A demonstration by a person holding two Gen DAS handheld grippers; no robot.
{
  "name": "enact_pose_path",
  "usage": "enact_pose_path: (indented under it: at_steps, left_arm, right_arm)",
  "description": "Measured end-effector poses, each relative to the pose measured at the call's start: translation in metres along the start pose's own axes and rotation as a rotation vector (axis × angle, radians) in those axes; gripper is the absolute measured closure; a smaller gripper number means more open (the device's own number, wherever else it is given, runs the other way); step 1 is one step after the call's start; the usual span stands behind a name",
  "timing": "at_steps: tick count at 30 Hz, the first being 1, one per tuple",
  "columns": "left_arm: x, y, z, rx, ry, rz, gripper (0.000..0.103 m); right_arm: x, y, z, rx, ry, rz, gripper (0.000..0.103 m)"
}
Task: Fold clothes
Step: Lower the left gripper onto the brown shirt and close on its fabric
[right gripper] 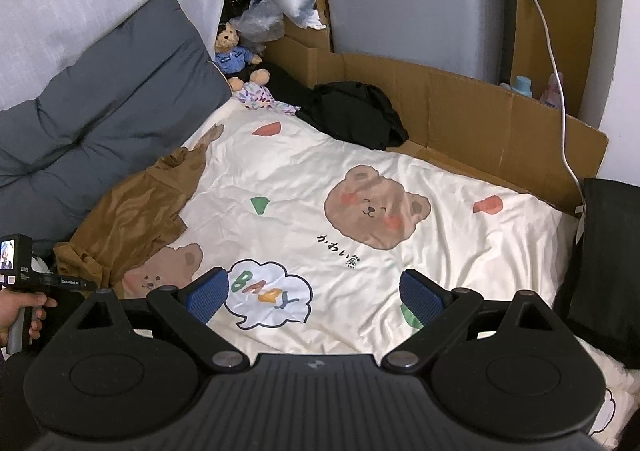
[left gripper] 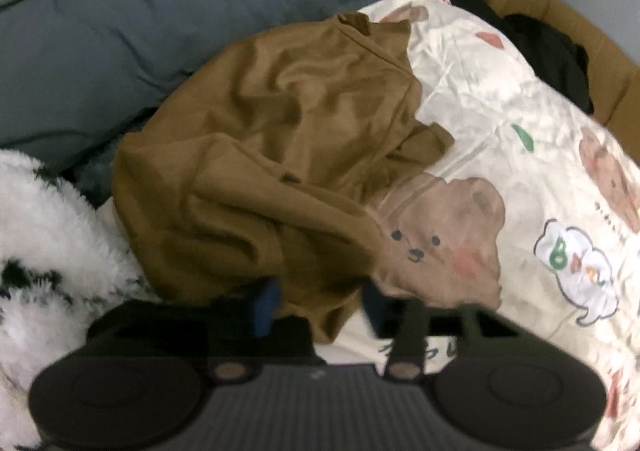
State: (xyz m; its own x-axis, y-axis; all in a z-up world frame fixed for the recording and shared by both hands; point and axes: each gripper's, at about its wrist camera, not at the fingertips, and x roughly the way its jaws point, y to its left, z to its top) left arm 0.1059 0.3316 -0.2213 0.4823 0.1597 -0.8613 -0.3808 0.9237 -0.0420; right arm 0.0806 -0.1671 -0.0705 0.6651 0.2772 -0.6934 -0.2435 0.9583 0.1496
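A crumpled brown garment (left gripper: 280, 123) lies at the left side of a cream bedsheet (left gripper: 500, 123) printed with bears. My left gripper (left gripper: 320, 307) is down at the garment's near edge, its blue pads (left gripper: 264, 303) drawn in against a bunched fold of the brown cloth. In the right wrist view the same garment (right gripper: 132, 219) sits at the sheet's left edge, and a hand (right gripper: 16, 311) holds the left gripper's handle beside it. My right gripper (right gripper: 314, 295) hovers over the sheet's "BABY" print, jaws wide apart, with nothing between them.
A grey cushion (right gripper: 100, 123) borders the bed's left side. A black garment (right gripper: 352, 111) lies at the far edge by a cardboard wall (right gripper: 480, 119). A teddy bear (right gripper: 234, 55) sits in the far corner. White fluffy fabric (left gripper: 48, 231) lies at near left, a black pillow (right gripper: 604, 251) at right.
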Motion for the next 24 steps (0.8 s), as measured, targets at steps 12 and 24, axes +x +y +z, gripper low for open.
enact_pose_path:
  at_steps: [12,24]
  left_arm:
    - [-0.029,-0.015,0.014,0.034,-0.072,-0.099,0.101]
    - [-0.027,-0.018,0.01,0.146,-0.097,0.036,0.028]
  right_arm:
    - [-0.001,-0.009,-0.007,0.022,-0.002,0.006,0.007]
    - [0.021,-0.008,-0.016,0.025,0.042,0.045,0.007]
